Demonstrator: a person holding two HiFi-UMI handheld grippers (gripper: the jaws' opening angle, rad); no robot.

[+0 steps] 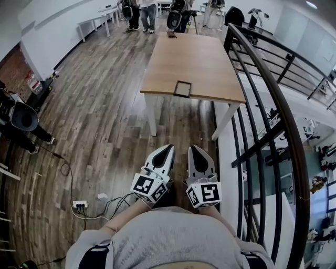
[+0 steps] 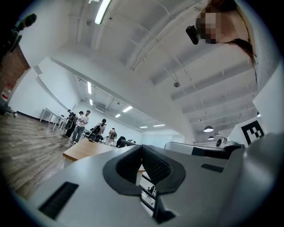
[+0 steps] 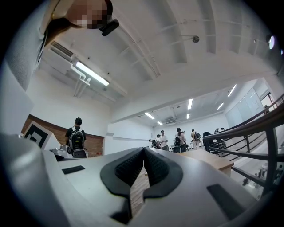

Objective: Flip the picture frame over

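Note:
A dark picture frame (image 1: 182, 89) lies flat at the near edge of a wooden table (image 1: 207, 73) ahead of me. Both grippers are held close to my body, well short of the table. My left gripper (image 1: 167, 152) is shut with nothing between its jaws, and its jaws (image 2: 142, 148) meet at the tip in the left gripper view. My right gripper (image 1: 193, 151) is shut and empty too; its pads (image 3: 143, 150) touch in the right gripper view. Both point slightly upward toward the room. The table's edge (image 2: 84, 150) shows in the left gripper view, also in the right gripper view (image 3: 213, 160).
A black metal railing (image 1: 268, 105) runs along the right side beside the table. Several people stand at the far end (image 1: 142, 13) near white tables (image 1: 97, 21). A power strip and cables (image 1: 81, 205) lie on the wooden floor at my left. A person with a backpack (image 3: 76, 138) stands at left.

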